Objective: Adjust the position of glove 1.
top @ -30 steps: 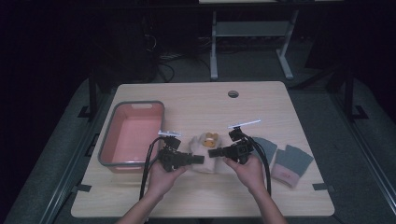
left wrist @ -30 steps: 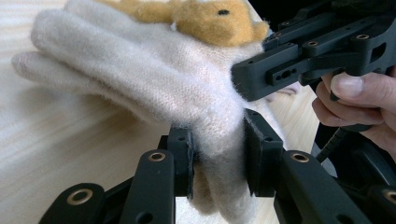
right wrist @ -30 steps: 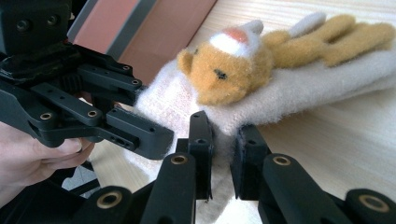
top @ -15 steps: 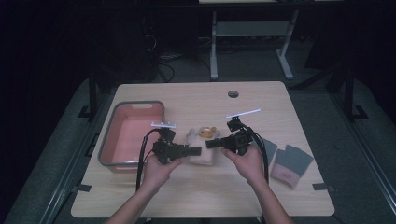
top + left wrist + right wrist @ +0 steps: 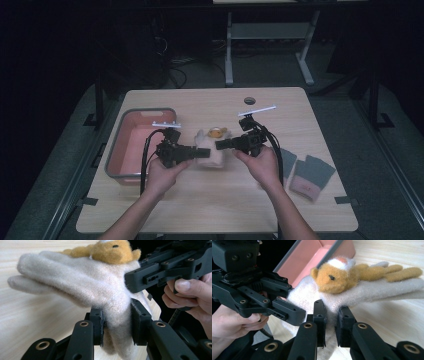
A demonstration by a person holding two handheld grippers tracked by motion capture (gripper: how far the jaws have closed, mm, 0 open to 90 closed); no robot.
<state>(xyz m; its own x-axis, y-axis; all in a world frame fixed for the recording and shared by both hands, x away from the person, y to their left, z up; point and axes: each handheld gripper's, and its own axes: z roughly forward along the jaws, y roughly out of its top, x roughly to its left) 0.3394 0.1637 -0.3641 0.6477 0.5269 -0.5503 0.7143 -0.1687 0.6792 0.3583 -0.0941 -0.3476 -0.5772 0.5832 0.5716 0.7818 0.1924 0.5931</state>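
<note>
A: Left tongs (image 5: 202,153), high view: pressed on the near-left edge of a cream fluffy glove (image 5: 212,150); jaws level, pointing toward the centre of the bench (image 5: 300,105).

B: Confirmed in the left gripper view: left tongs (image 5: 117,325) pinching a fold of the cream fluffy glove (image 5: 82,282) between both pads; fabric bunched in the gap.

A: Right tongs (image 5: 220,145), high view: closed on the opposite edge of the same glove, pointing back toward the left tongs.

B: Right gripper view: right tongs (image 5: 331,322) clamped on the cream fluffy glove (image 5: 367,296), pads nearly together with thin fabric between.

A: Position of the glove: lifted off the bench surface, stretched between the two tongs, fingers drooping away from the grips. Shadow beneath in both gripper views.

B: On the glove's upper face: small orange-brown plush bear (image 5: 334,277) with white-and-red cap, lying flat; seen also from above (image 5: 216,132) and at the upper edge of the left gripper view (image 5: 110,251).

A: Left of the grip: pink tray with grey rim (image 5: 132,116), just beside the left hand (image 5: 165,172).

B: Right of the right hand (image 5: 260,162): pair of grey gloves with pink cuffs (image 5: 310,175), flat on the bench, well apart from the lifted glove.
</note>
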